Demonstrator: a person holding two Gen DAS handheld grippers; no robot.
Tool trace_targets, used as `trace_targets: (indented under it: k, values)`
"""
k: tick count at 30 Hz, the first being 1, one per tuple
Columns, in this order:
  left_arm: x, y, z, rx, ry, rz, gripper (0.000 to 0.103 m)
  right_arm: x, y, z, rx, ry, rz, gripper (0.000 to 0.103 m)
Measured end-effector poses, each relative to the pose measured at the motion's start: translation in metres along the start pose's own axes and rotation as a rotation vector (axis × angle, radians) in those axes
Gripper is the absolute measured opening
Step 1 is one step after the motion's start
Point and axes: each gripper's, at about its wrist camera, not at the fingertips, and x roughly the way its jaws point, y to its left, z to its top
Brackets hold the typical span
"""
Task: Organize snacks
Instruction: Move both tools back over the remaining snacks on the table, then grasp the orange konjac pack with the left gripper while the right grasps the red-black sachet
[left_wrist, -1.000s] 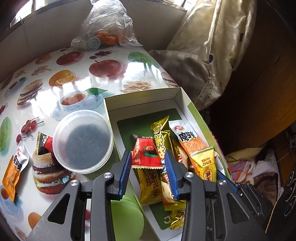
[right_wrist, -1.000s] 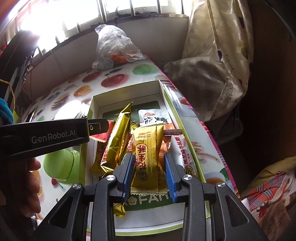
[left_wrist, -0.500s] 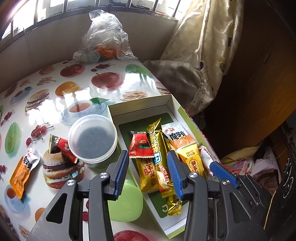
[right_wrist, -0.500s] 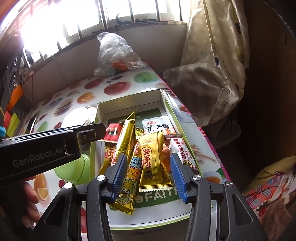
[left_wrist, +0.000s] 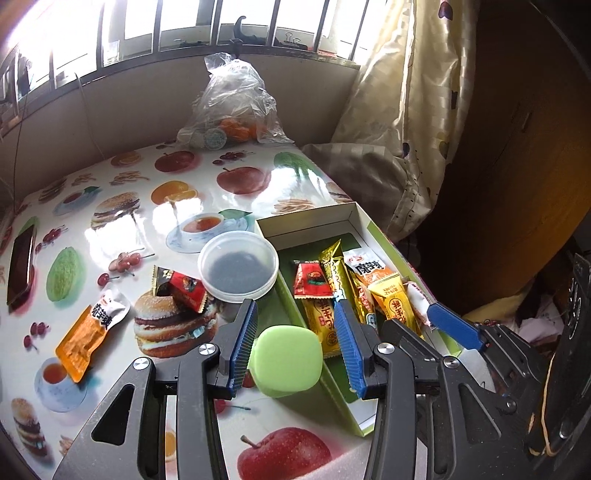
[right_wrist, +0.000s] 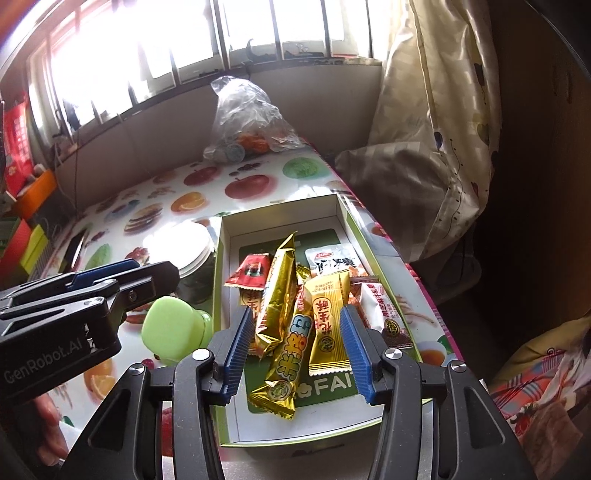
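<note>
orange: pouch (left_wrist: 90, 325) loose on counter (left_wrist: 122, 218), red packet (left_wrist: 184, 290) beside it
left claw (left_wrist: 293, 341): apart, empty, over green lid (left_wrist: 286, 362)
box (left_wrist: 310, 223): snacks piled inside
right claw (right_wrist: 295, 341): wide, empty, above gold bar (right_wrist: 279, 291)
step: between placements
next: reach left for loose packets

I am seeing gold and red snack packets (right_wrist: 286, 295) in my green-edged box (right_wrist: 218, 280), on a fruit-patterned tablecloth (left_wrist: 147, 206).

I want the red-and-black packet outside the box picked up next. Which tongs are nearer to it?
Left. The left tongs hover just beside the red-and-black packet; the right tongs hang over the box, farther off.
</note>
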Motion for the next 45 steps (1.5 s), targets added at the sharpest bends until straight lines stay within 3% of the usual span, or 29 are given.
trace_targets:
  k: [15, 26, 34, 36, 45]
  values:
    - [-0.030, 0.050, -0.019, -0.093, -0.040, 0.039, 0.045, -0.011, 0.046, 0.005, -0.060, -0.036, 0.054, 0.048]
    - [-0.047, 0.116, -0.037, -0.173, -0.066, 0.130, 0.044, -0.002, 0.091, 0.009, -0.136, -0.038, 0.129, 0.048]
    - [-0.029, 0.169, -0.054, -0.208, -0.003, 0.194, 0.046, 0.024, 0.126, 0.011, -0.219, 0.005, 0.170, 0.048]
    - [-0.023, 0.180, -0.056, -0.220, 0.011, 0.187, 0.051, 0.032, 0.135, 0.013, -0.252, 0.013, 0.172, 0.048]
    - [0.004, 0.204, -0.061, -0.214, 0.058, 0.178, 0.051, 0.075, 0.181, 0.022, -0.481, 0.083, 0.157, 0.051]
